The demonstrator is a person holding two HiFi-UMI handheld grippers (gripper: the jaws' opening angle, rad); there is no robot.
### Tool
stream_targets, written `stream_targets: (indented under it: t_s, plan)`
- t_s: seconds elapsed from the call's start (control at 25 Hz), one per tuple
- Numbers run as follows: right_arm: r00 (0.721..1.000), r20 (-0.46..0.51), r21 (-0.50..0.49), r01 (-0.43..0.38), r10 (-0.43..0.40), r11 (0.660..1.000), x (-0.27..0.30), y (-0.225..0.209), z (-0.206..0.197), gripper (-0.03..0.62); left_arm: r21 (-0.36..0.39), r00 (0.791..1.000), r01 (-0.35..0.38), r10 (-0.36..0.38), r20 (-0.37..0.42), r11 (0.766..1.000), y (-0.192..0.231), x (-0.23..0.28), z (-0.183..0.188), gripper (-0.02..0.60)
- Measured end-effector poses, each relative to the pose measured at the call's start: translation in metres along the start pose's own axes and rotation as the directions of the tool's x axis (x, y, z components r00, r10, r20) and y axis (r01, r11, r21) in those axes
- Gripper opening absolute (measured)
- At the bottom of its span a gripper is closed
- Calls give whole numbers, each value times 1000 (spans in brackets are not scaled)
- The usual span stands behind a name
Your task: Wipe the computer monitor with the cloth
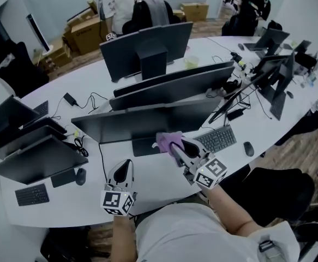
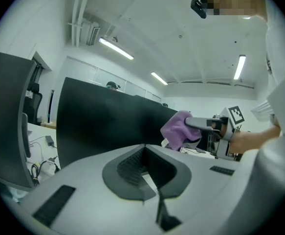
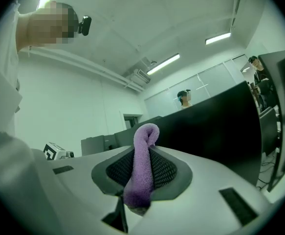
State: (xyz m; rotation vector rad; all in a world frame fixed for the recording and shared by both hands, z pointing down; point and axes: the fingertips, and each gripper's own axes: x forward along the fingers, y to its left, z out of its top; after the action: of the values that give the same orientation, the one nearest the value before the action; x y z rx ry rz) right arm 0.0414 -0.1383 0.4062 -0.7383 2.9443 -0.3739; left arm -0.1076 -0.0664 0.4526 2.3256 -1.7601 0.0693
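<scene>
The nearest monitor (image 1: 142, 121) is a wide dark screen that stands on the white desk (image 1: 159, 182) in front of me. A purple cloth (image 1: 168, 141) is pressed near its lower right edge, and my right gripper (image 1: 176, 146) is shut on it. In the right gripper view the cloth (image 3: 141, 175) runs up between the right gripper (image 3: 144, 146) pads, with the monitor (image 3: 215, 126) just beyond. My left gripper (image 1: 124, 168) hangs shut and empty over the desk, below the screen. The left gripper view shows the left gripper (image 2: 144, 148), the monitor (image 2: 103, 121) and the cloth (image 2: 176, 129).
A keyboard (image 1: 219, 138) and a mouse (image 1: 249, 148) lie right of the cloth. More monitors (image 1: 169, 89) stand behind. Laptops (image 1: 36, 152), a small keyboard (image 1: 32, 195) and a mouse (image 1: 81, 176) sit at the left. Cables (image 1: 96, 146) cross the desk. People (image 1: 120, 4) stand far back.
</scene>
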Motion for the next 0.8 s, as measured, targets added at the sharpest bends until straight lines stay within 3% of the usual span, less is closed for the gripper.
stream_targets:
  t_s: [0.4, 0.8]
  plan:
    - [982, 125, -53, -136, 142, 989, 32, 23, 71, 86, 14, 992, -100, 98, 77, 995, 0, -18, 33, 1]
    - [972, 169, -99, -145, 160, 984, 66, 19, 116, 87, 34, 972, -226, 224, 68, 973, 6, -59, 27, 0]
